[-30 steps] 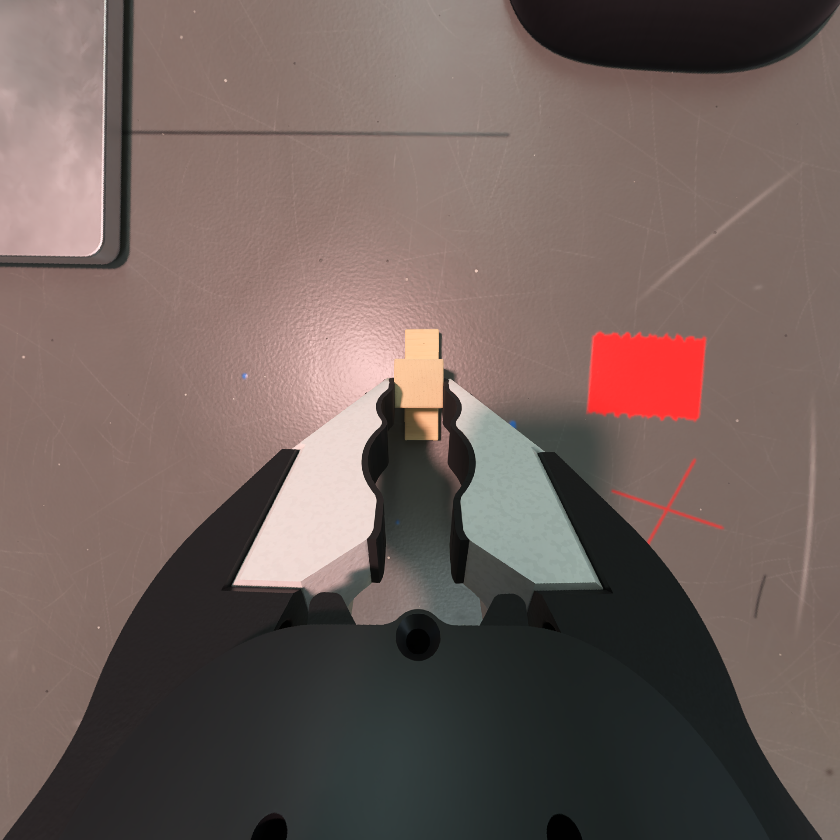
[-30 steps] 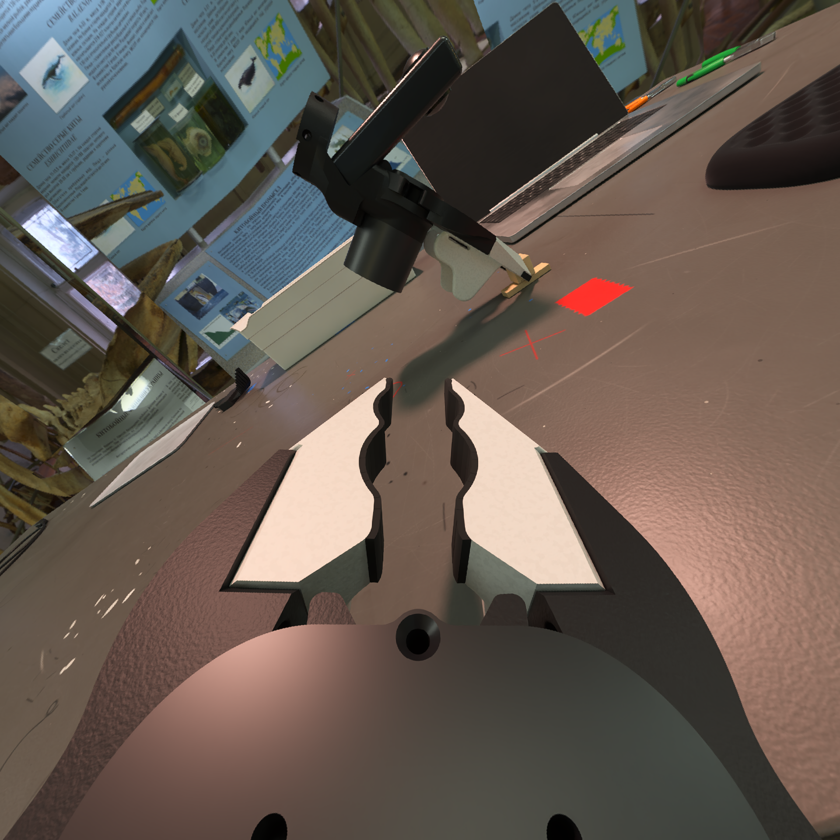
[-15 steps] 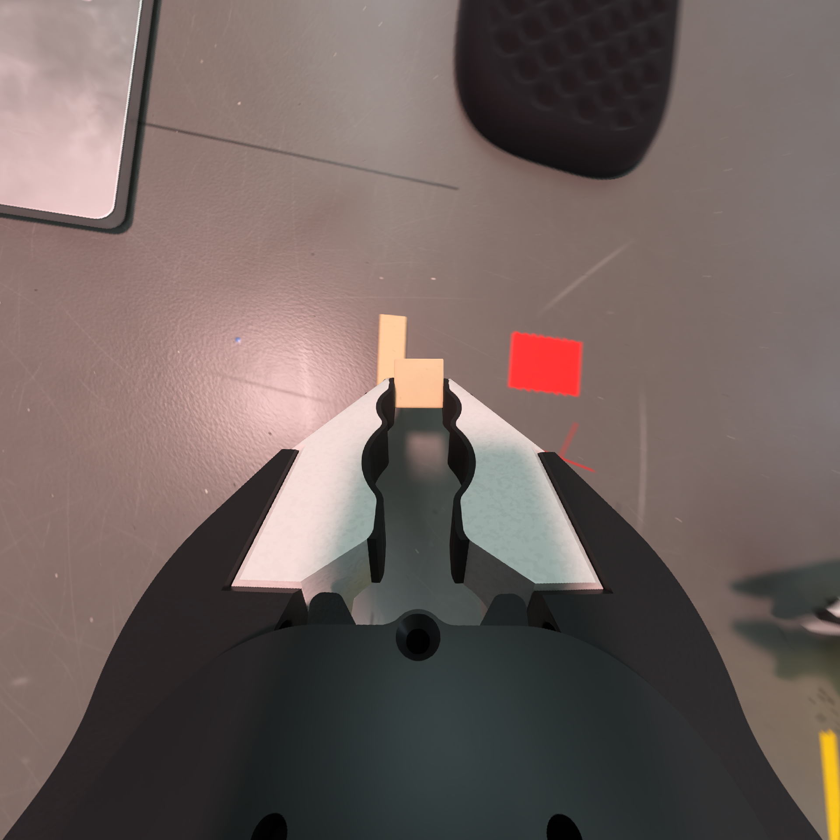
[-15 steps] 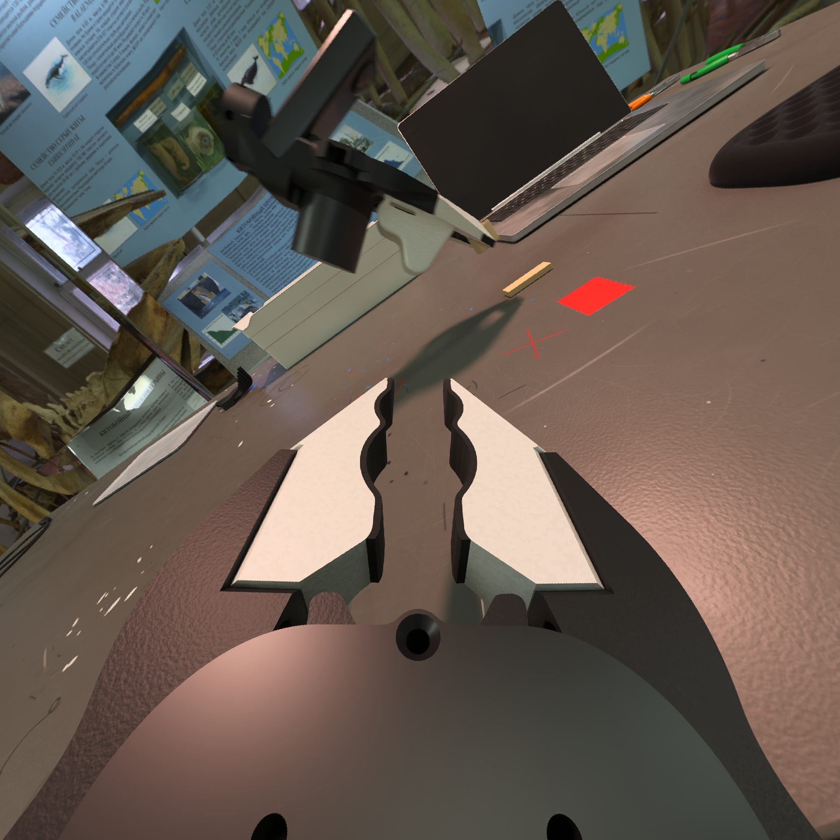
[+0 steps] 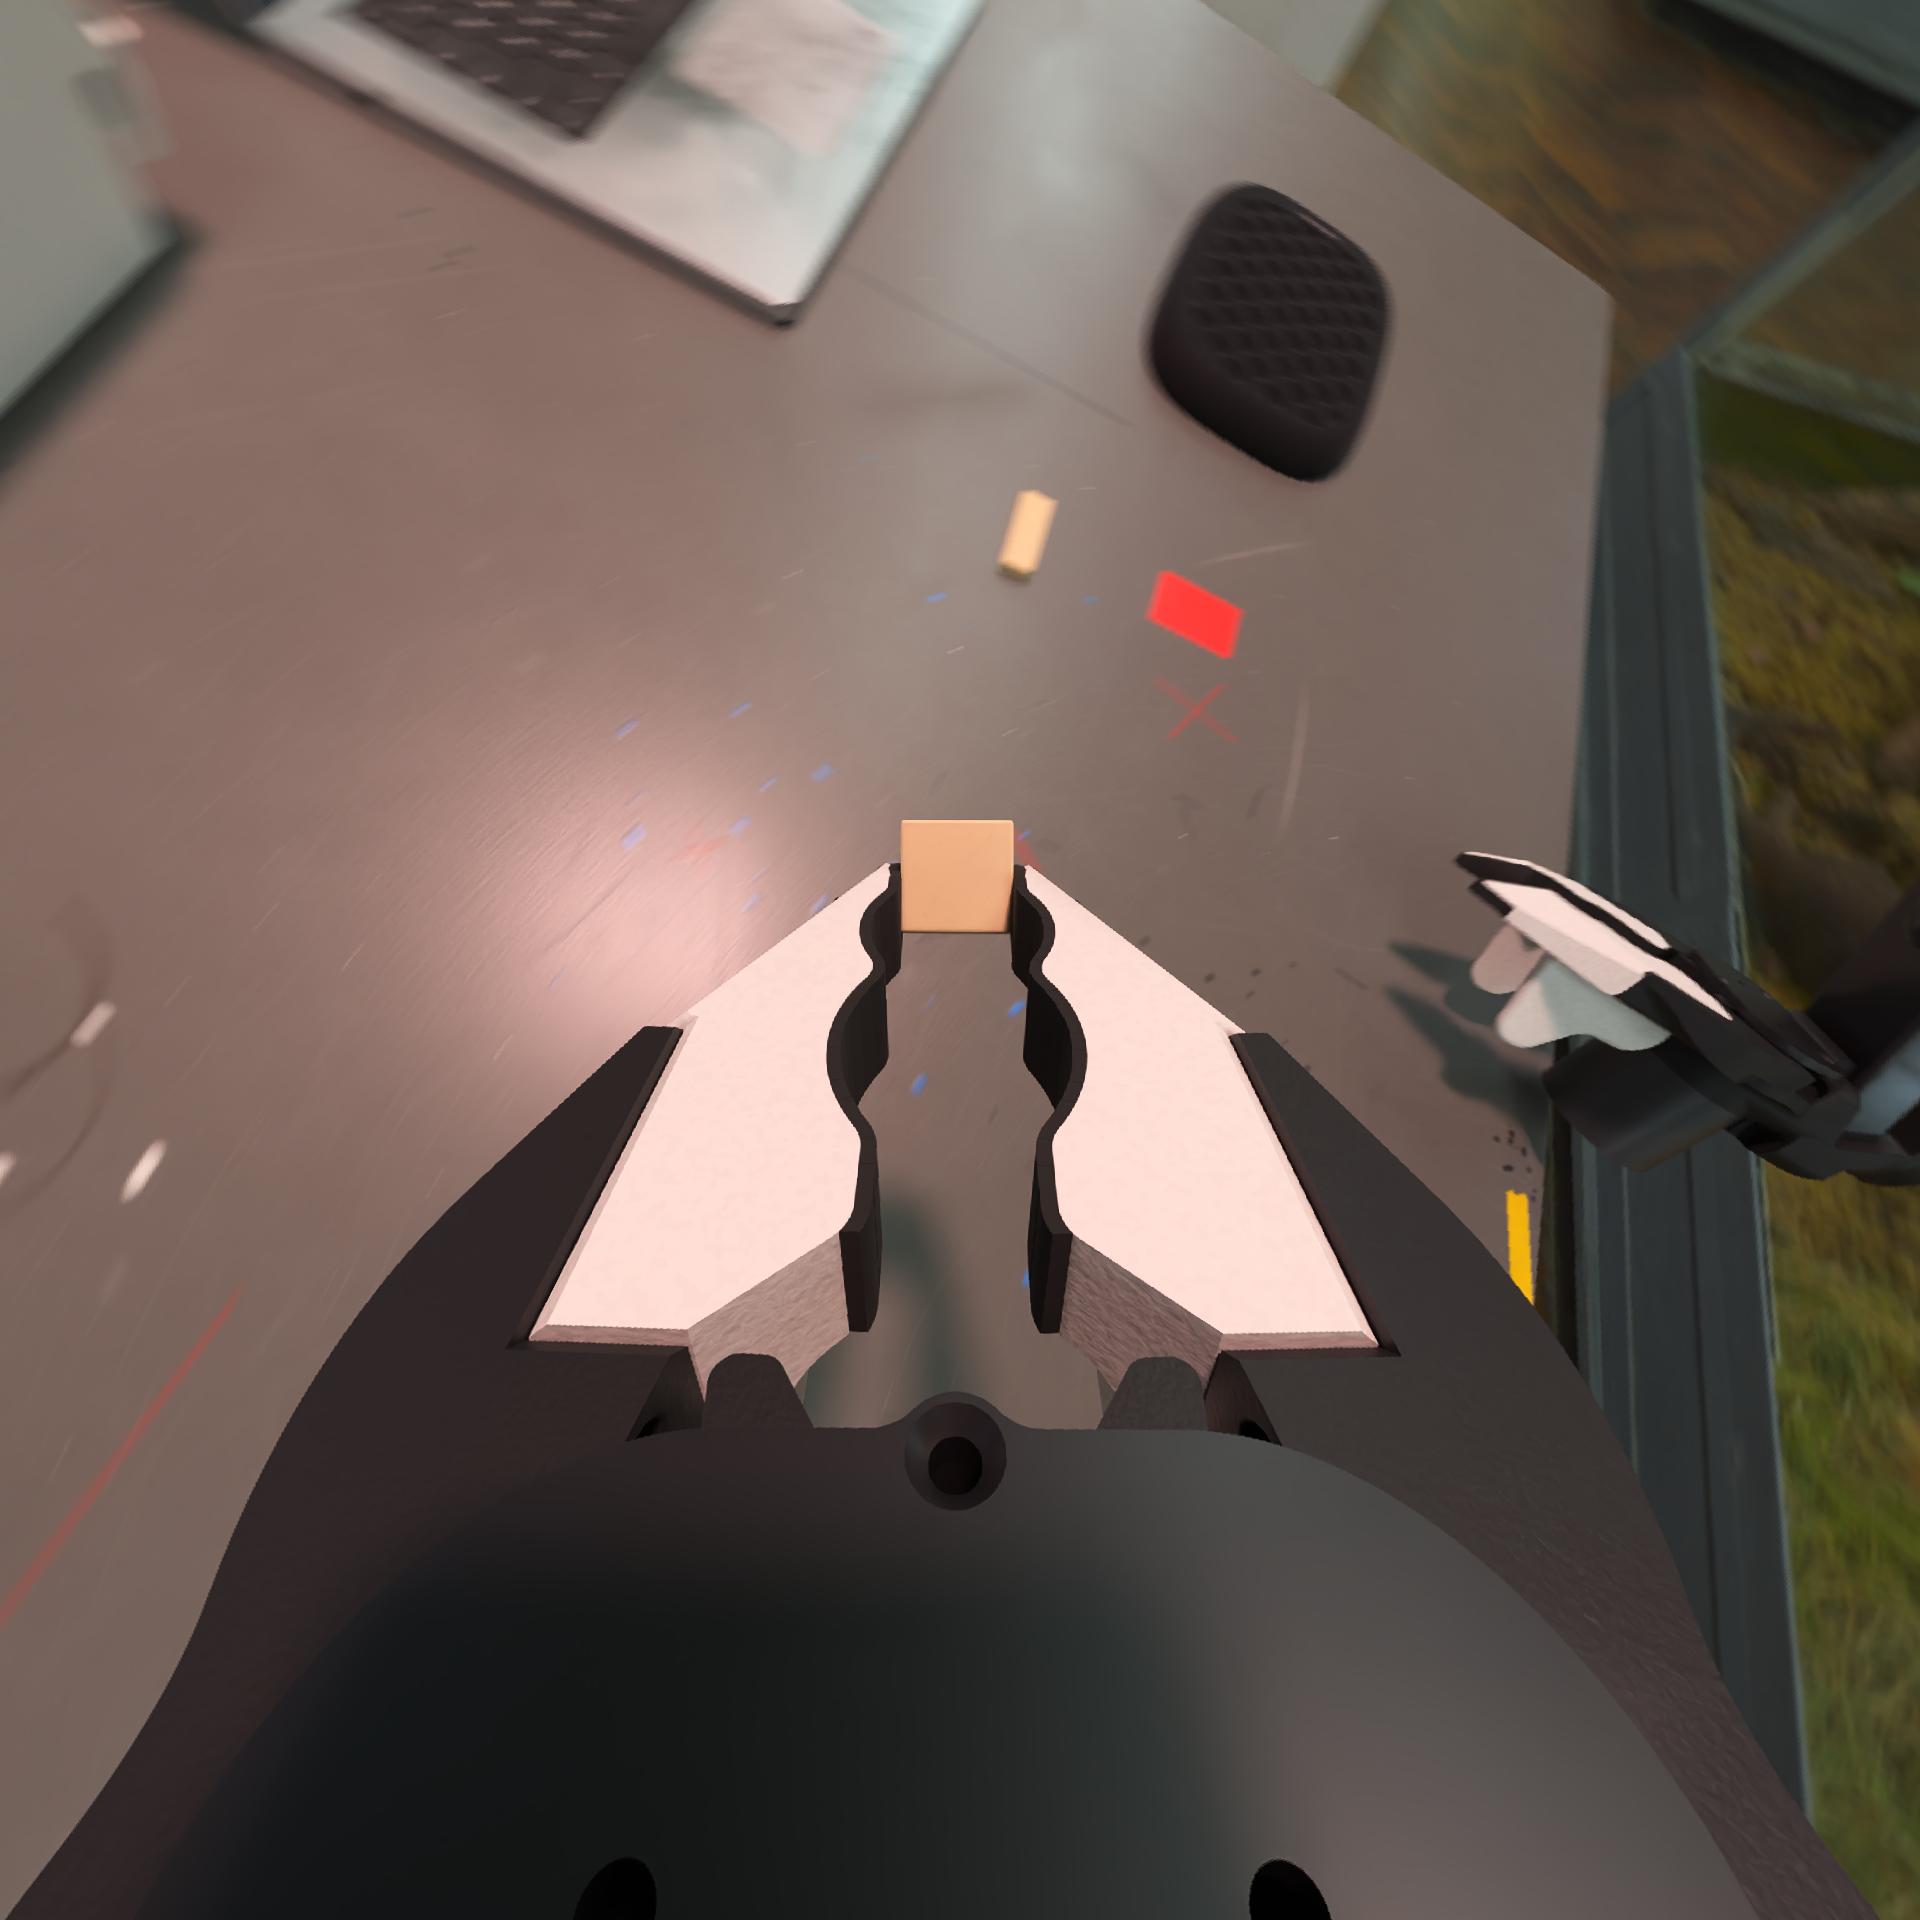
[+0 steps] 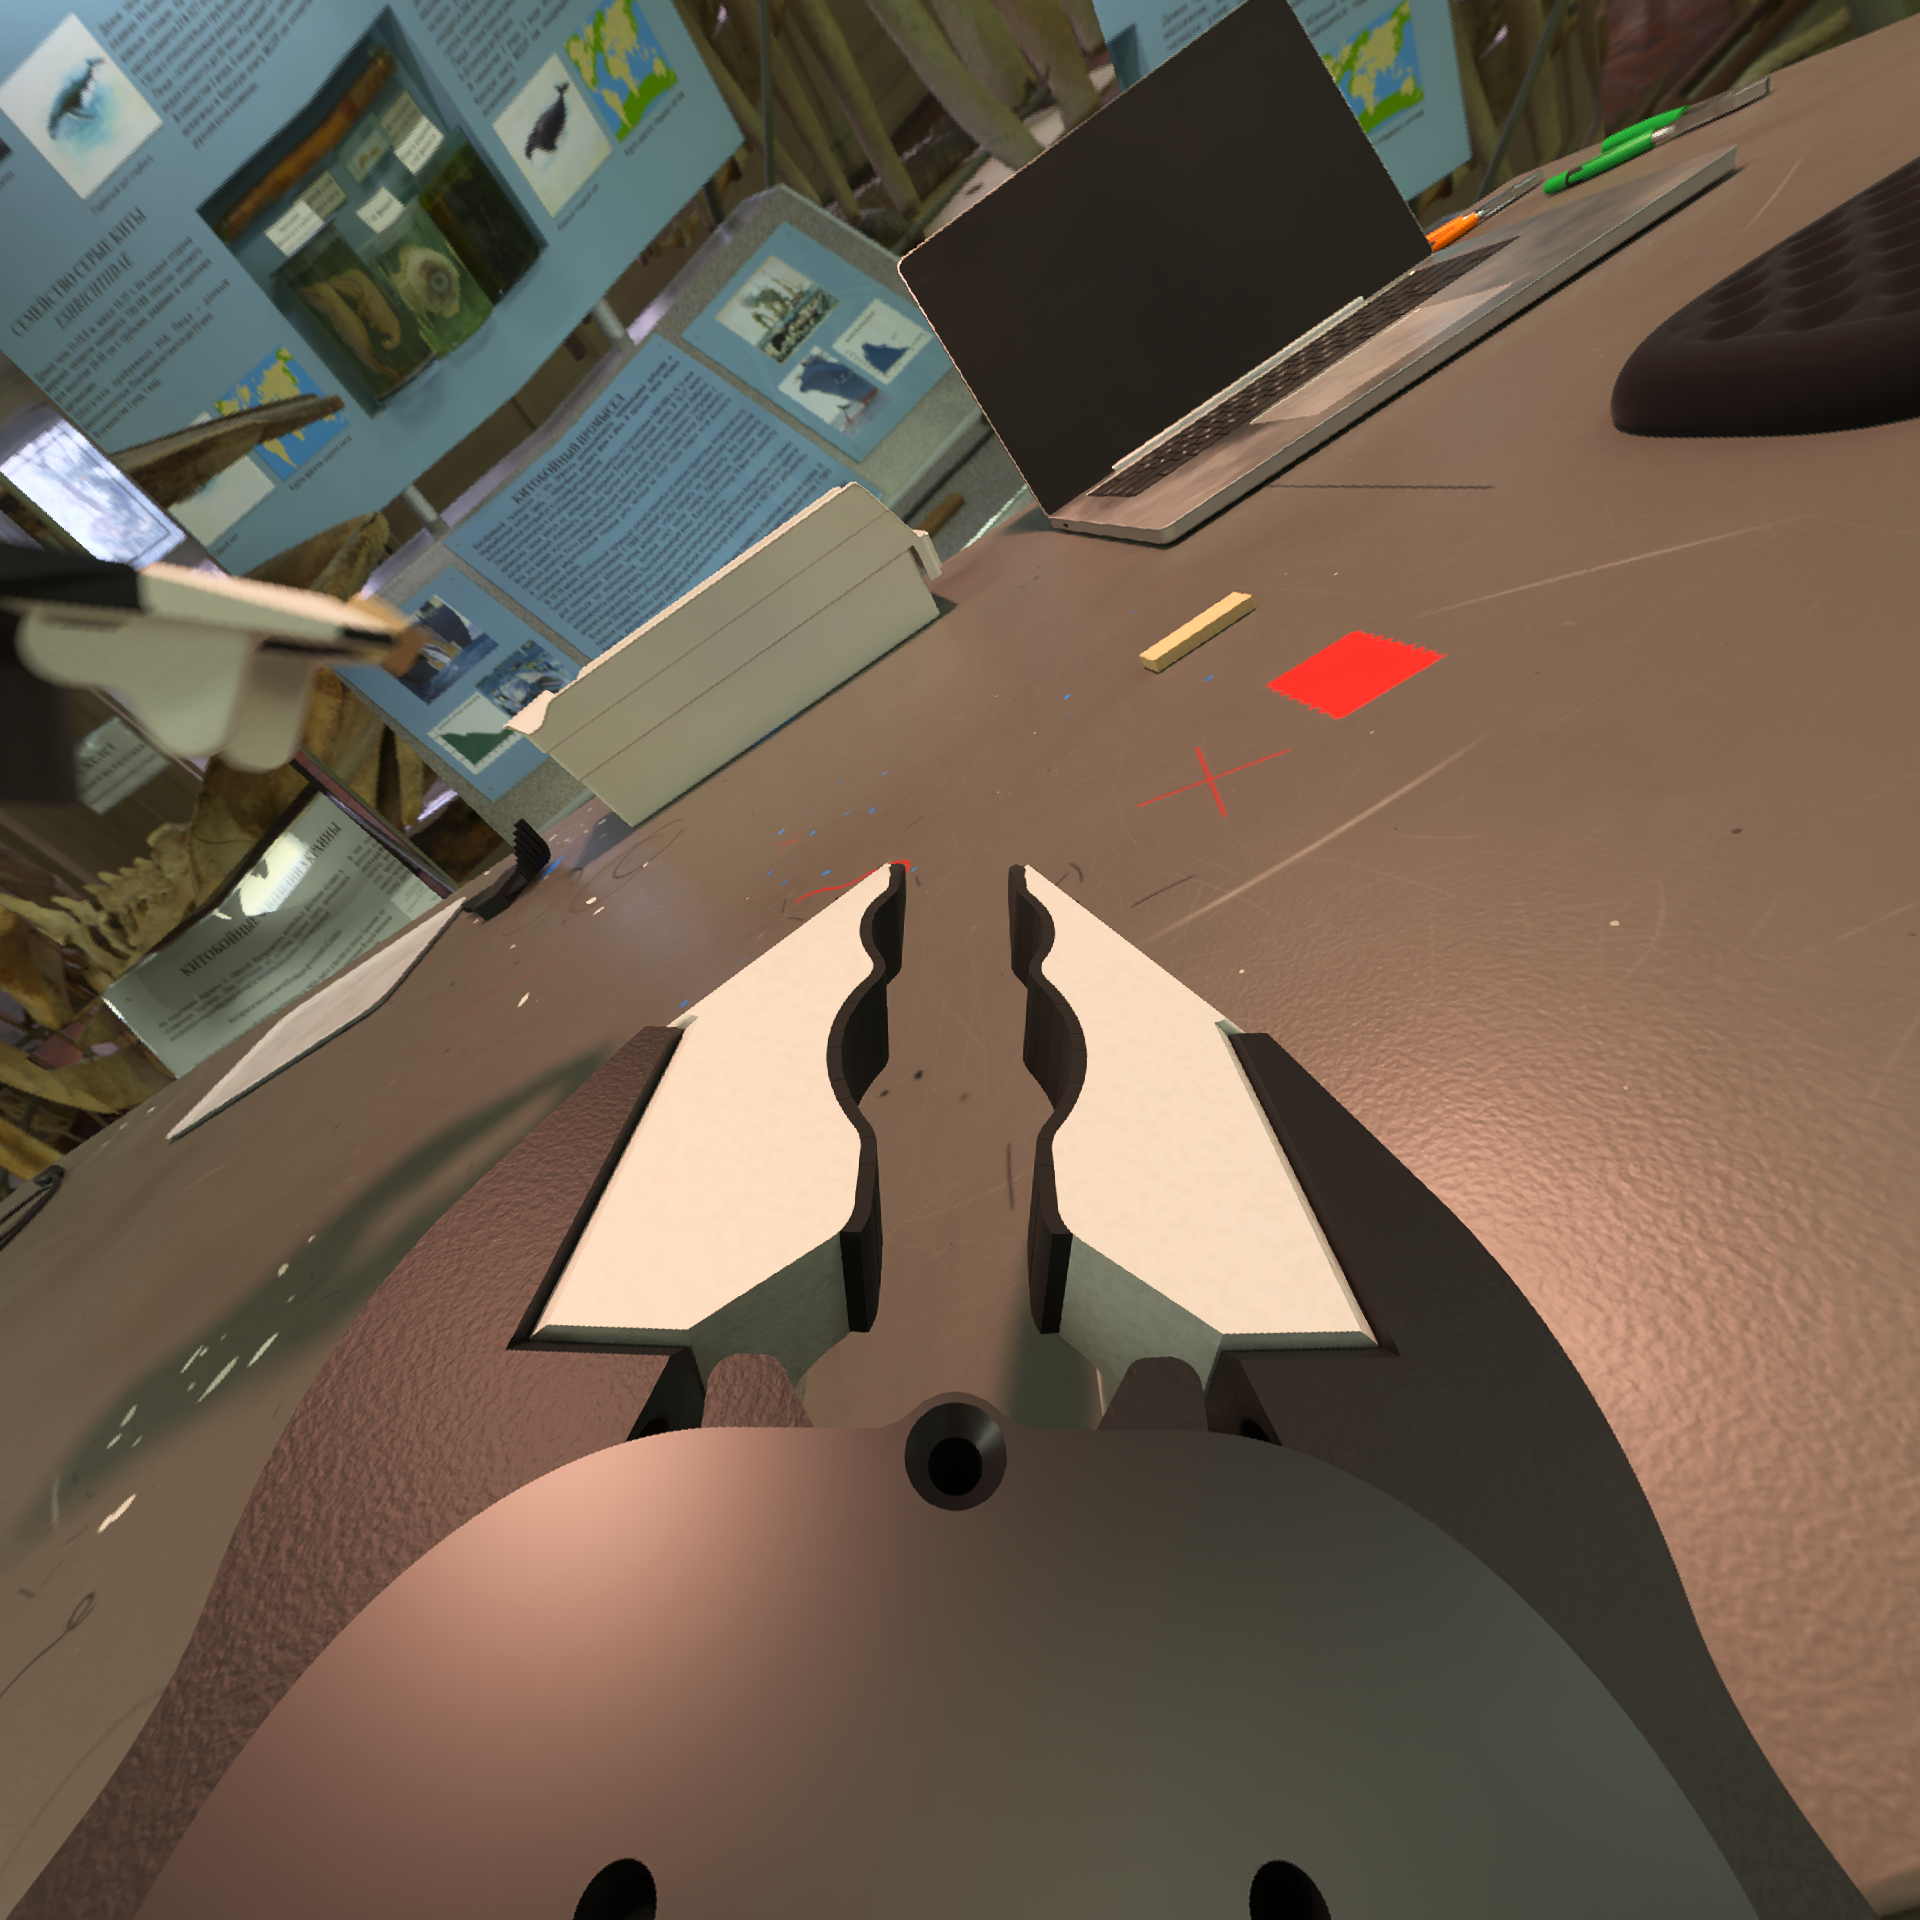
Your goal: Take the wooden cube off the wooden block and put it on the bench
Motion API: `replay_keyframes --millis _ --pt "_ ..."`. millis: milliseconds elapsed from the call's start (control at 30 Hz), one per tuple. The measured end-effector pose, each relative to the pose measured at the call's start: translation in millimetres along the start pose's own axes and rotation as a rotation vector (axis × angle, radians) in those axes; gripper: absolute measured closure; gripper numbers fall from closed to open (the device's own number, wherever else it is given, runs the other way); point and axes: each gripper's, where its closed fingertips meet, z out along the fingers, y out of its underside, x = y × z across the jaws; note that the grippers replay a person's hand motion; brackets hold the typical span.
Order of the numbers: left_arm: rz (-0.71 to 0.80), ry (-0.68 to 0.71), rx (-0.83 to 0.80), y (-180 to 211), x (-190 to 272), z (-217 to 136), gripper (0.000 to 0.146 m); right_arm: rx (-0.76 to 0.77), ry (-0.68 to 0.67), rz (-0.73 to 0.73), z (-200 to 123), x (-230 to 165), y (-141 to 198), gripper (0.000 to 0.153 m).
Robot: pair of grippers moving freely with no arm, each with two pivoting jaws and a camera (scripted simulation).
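Observation:
My left gripper (image 5: 956, 891) is shut on the small wooden cube (image 5: 956, 875) and holds it high above the grey-brown bench (image 5: 520, 644). The flat wooden block (image 5: 1027, 545) lies bare on the bench far ahead, left of a red patch (image 5: 1195, 613). The right wrist view shows the same block (image 6: 1197, 631) beside the patch (image 6: 1354, 673), and the left gripper (image 6: 390, 629) at the upper left edge, its cube barely visible. My right gripper (image 6: 956, 881) is open and empty, low over the bench; it also shows in the left wrist view (image 5: 1496, 914) at the right.
An open laptop (image 6: 1247, 312) and a black mat (image 5: 1270, 330) lie at the back of the bench. A cream box (image 6: 727, 665) stands to the left. A red cross mark (image 6: 1210, 779) lies near the patch. The bench edge (image 5: 1631, 935) runs close on the right.
My left gripper has risen and pulled back from the wooden block with the cube in it; the block stays on the bench. The right gripper has hardly moved.

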Motion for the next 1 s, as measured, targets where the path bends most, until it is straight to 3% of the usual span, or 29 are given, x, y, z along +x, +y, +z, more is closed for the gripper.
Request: replay_keyframes --millis 200,333,667,800,1000 --pt "-0.221 -0.313 0.078 81.0 -91.1 -119.8 0.126 -0.017 0.019 -0.031 1.8 -0.7 2.2 0.135" --pt "-0.364 -0.417 0.118 139.2 -123.9 -165.8 0.126 -0.019 0.025 -0.047 2.0 -1.3 2.8 0.135" --pt "-0.416 -0.699 -0.103 252.8 -184.9 -201.8 0.126 -0.018 0.035 -0.062 1.3 -1.7 3.2 0.136" --pt "-0.445 -0.771 -0.161 280.2 -198.3 -211.4 0.126 -0.021 0.037 -0.065 1.5 -1.8 3.4 0.136" --pt "-0.487 -0.768 -0.187 302.1 -201.0 -207.0 0.126 -0.026 0.033 -0.066 2.0 -2.2 3.9 0.136"
